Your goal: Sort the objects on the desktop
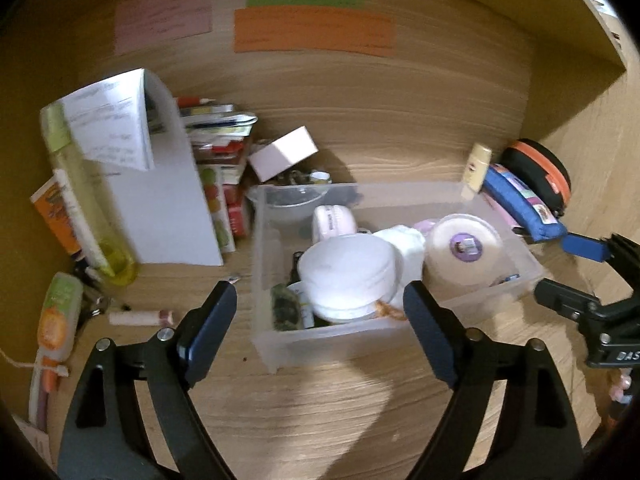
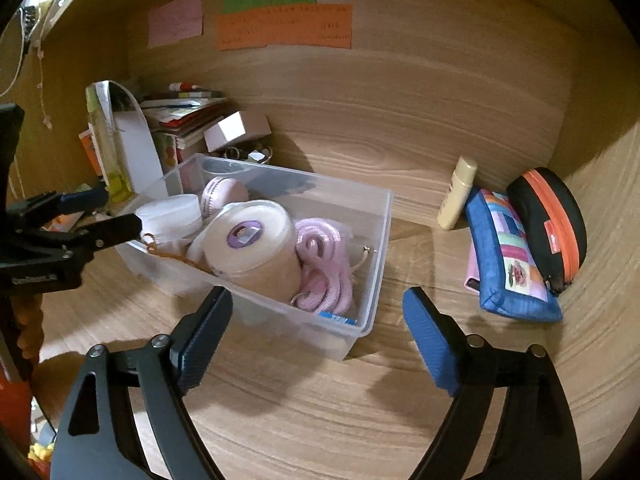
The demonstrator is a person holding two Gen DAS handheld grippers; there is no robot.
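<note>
Left claw (image 1: 320, 300): spread wide with nothing between its blue pads, poised just short of the near wall of the clear plastic bin (image 1: 332, 338), probably ready for the next pick.
Right claw (image 2: 318, 304): also spread and empty, its gap framing the bin's near corner.
Clear plastic bin (image 2: 376, 280): straight ahead of both claws on the wooden desk (image 2: 320, 420), serving as the collecting place for small things.
Bin contents: a white round lidded tub (image 1: 346, 272) just beyond the left claw; a cream tub with a purple label (image 2: 256, 240) and a pink coiled cord (image 2: 324, 264) just beyond the right claw.
Unsorted, right of the right claw: a blue patchwork pouch (image 2: 512, 264), a black case with an orange zip (image 2: 556, 224) leaning on it, and a cream tube (image 2: 456, 196) propped against the back wall.
Unsorted, left of the left claw: a lip balm stick (image 1: 140, 317) lying flat, a green bottle (image 1: 80, 192) and stacked booklets (image 1: 220, 140), well apart from the bin.
</note>
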